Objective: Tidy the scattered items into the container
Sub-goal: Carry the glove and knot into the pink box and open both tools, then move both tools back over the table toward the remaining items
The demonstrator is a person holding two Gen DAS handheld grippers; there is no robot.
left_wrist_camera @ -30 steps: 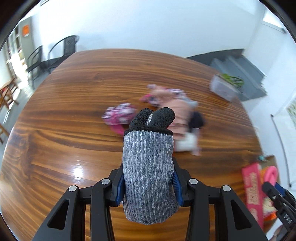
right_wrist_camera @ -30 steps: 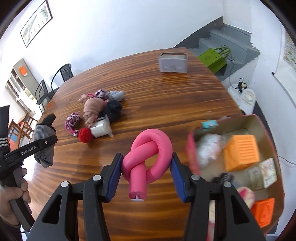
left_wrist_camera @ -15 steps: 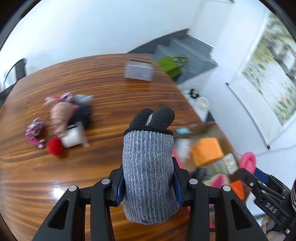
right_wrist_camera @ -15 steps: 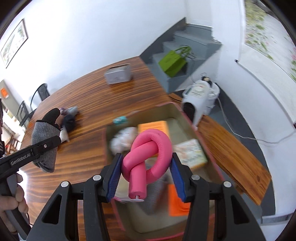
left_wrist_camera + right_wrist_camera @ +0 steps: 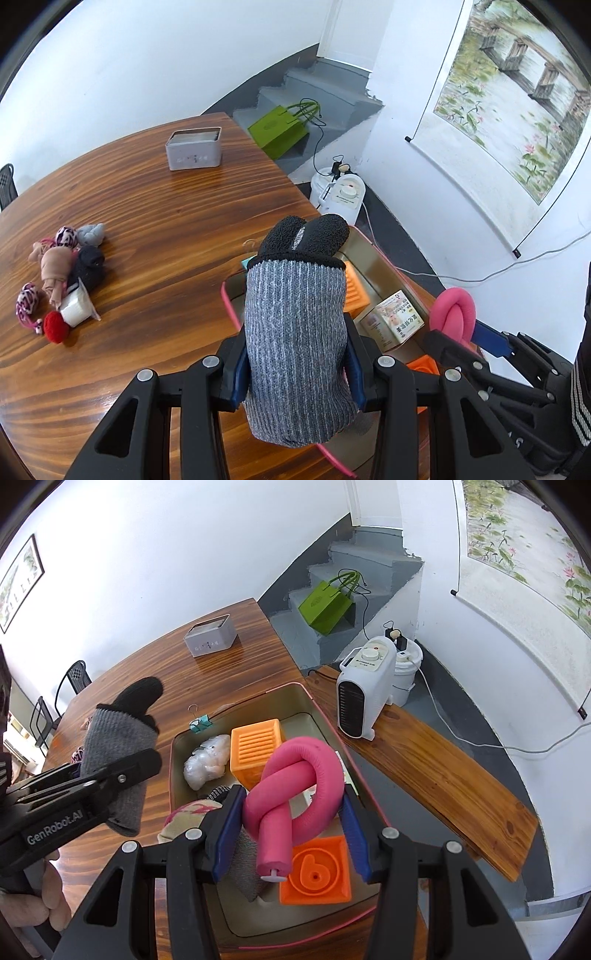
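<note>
Grippers over pink-rimmed box (image 5: 325, 716): left gripper (image 5: 295, 373) clamps grey sock (image 5: 295, 332); right gripper (image 5: 286, 830) clamps knotted pink foam tube (image 5: 295, 797). Sock pile (image 5: 62, 273) at nine o'clock.

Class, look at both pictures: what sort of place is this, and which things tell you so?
Probably a room in a home: a wooden table, grey stairs with a green gift bag, a small white heater and a hanging scroll painting.

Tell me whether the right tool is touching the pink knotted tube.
Touching. The right wrist view shows the right tool clamped on the pink knotted tube, both blue pads pressed against its sides above the container.
</note>
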